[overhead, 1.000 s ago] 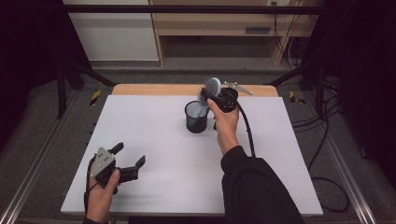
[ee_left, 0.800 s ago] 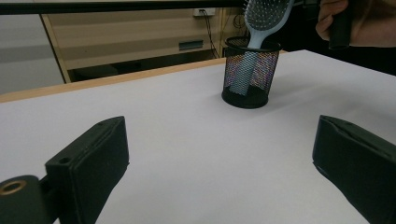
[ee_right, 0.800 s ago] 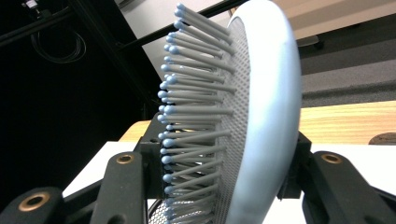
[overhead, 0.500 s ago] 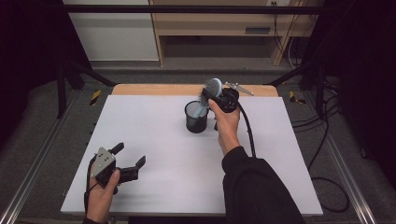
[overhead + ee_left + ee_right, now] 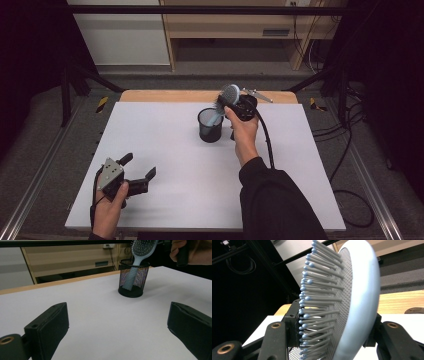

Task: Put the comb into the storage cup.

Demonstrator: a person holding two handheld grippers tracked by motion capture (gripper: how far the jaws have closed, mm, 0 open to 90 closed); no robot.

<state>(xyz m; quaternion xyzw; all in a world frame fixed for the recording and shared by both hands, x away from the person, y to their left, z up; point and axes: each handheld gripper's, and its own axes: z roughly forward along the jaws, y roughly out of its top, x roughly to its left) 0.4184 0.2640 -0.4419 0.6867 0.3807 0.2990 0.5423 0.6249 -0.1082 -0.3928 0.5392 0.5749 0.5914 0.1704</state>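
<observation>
- Nearest to us, the left claw [image 5: 137, 170] hangs just above the front left part of the white surface [image 5: 165, 165]. Its jaws stand wide apart and nothing is between them. In the left gripper view we see only bare surface between the two black jaws, and the cup far ahead.
- This hand has no work in the step that we judge to be in hand, so we think it only waits.
- In the middle of the surface, toward the back, stands the black mesh cup [image 5: 210, 126]. It is upright and touches nothing else on the surface.
- The pale blue hairbrush [image 5: 229, 95] has its handle down inside the cup and its bristle head above the rim, leaning to the right and away from us.
- The right claw [image 5: 235, 104] is at the brush head, just behind the cup. In the right gripper view the head [image 5: 352, 302] sits between the two jaws, bristles toward one jaw and smooth back toward the other.
- The jaws have just been opening a little. They are only slightly apart from the head, and we cannot tell if the pads press on it or are already free.
- We judge that the step is the release of the brush into the cup.
- The next move calls for a wider opening and then a slow lift, straight away from the head, so that the bristles do not catch and tip the light cup.
</observation>
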